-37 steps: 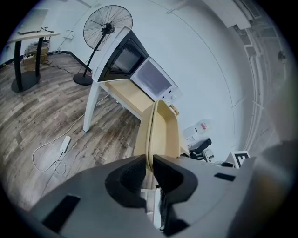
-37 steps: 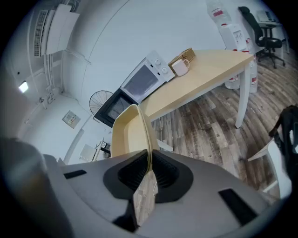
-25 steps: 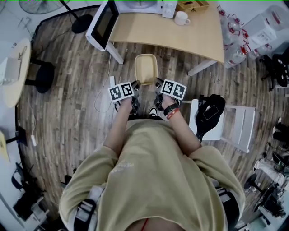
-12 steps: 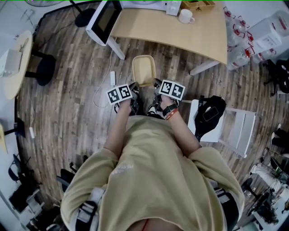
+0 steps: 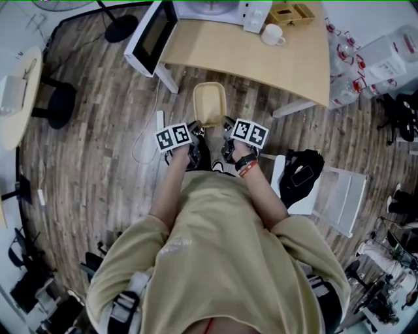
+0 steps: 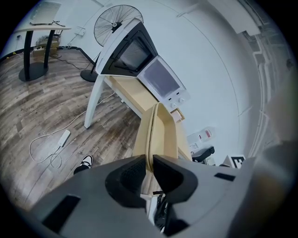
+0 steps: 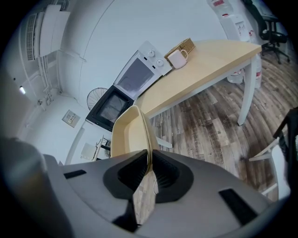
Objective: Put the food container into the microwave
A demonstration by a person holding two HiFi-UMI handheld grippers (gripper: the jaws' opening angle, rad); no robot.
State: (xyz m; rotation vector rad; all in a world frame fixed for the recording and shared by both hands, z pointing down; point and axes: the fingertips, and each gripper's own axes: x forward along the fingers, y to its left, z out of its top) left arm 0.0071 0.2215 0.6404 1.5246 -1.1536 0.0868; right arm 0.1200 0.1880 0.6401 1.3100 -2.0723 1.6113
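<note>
The container (image 5: 210, 104) hangs above the floor (image 5: 98, 150), short of the tabletop (image 5: 274, 59). The left gripper (image 6: 148, 168) and right gripper (image 7: 149, 166) each pinch its rim (one per side, I think to keep it level); the microwave (image 7: 137, 74) stands open beyond.

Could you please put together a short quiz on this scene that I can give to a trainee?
1. True or false: the microwave on the table has its door swung open.
2. Multiple choice: what are the left gripper and the right gripper shut on? A) opposite sides of the rim of the food container; B) the table's edge; C) nothing at all.
3. Fill in: the food container hangs above the ___, short of the table.

Key: 1 true; 2 A; 3 floor.
</note>
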